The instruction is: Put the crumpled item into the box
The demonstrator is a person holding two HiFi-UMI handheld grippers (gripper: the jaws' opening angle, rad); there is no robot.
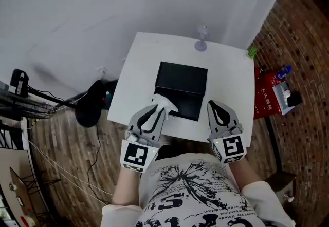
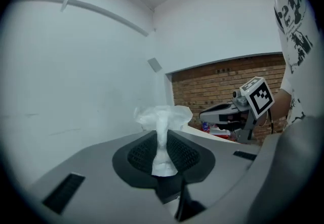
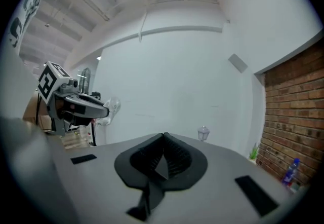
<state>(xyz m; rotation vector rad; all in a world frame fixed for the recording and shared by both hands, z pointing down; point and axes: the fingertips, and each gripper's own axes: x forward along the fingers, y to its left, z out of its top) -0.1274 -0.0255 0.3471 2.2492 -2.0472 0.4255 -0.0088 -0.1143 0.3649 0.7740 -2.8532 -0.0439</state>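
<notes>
A black box [image 1: 181,90] lies open in the middle of the white table [image 1: 139,67]. My left gripper [image 1: 158,109] is shut on the crumpled white item [image 1: 166,102], held just above the box's near left corner. In the left gripper view the crumpled item [image 2: 162,118] is pinched between the two pads and fans out above the left gripper [image 2: 162,136]. My right gripper [image 1: 214,105] hovers at the box's near right corner. Its jaws meet at the tips of the right gripper [image 3: 164,137], with nothing between them.
A small clear glass piece [image 1: 201,41] stands at the table's far edge, and a green plant [image 1: 252,52] sits off its far right corner. A red carton [image 1: 266,96] with a blue bottle [image 1: 283,72] lies on the floor at right. A black stand [image 1: 91,103] and cables are at left.
</notes>
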